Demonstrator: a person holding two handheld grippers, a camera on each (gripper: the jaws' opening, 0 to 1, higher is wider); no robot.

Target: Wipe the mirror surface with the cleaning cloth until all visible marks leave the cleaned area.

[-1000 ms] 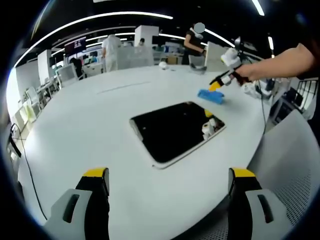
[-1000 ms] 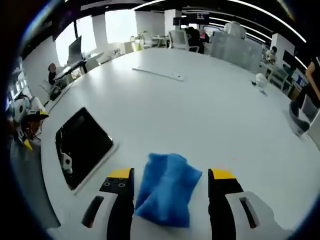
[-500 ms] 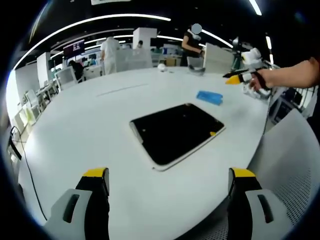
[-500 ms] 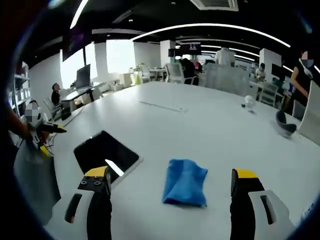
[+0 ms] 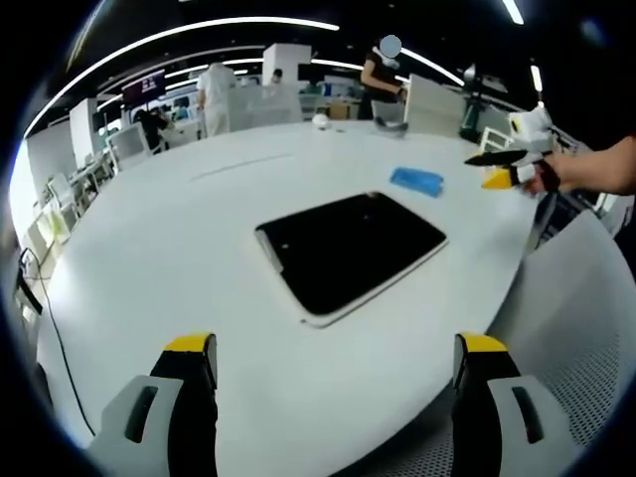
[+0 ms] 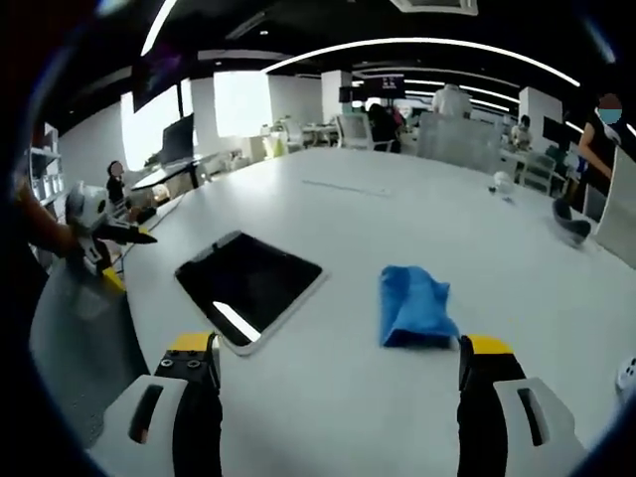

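Both grippers [image 5: 333,348] [image 6: 338,348] hover spread above the table [image 5: 179,248].

An open-plan office: desks [image 5: 119,149], monitors [image 6: 179,139], chairs [image 6: 353,131], ceiling strip lights [image 6: 417,45]

A large white round table [image 5: 179,248] stands in an open-plan office lit by curved ceiling light strips [image 6: 417,45]. Far across the table lie a long thin white strip [image 6: 346,187], a small white rounded thing [image 6: 501,180], perhaps a cup, and a dark bowl-like item [image 6: 574,223]. Beyond are desks, office chairs [image 6: 358,129], a monitor [image 6: 179,139] and several people standing or seated
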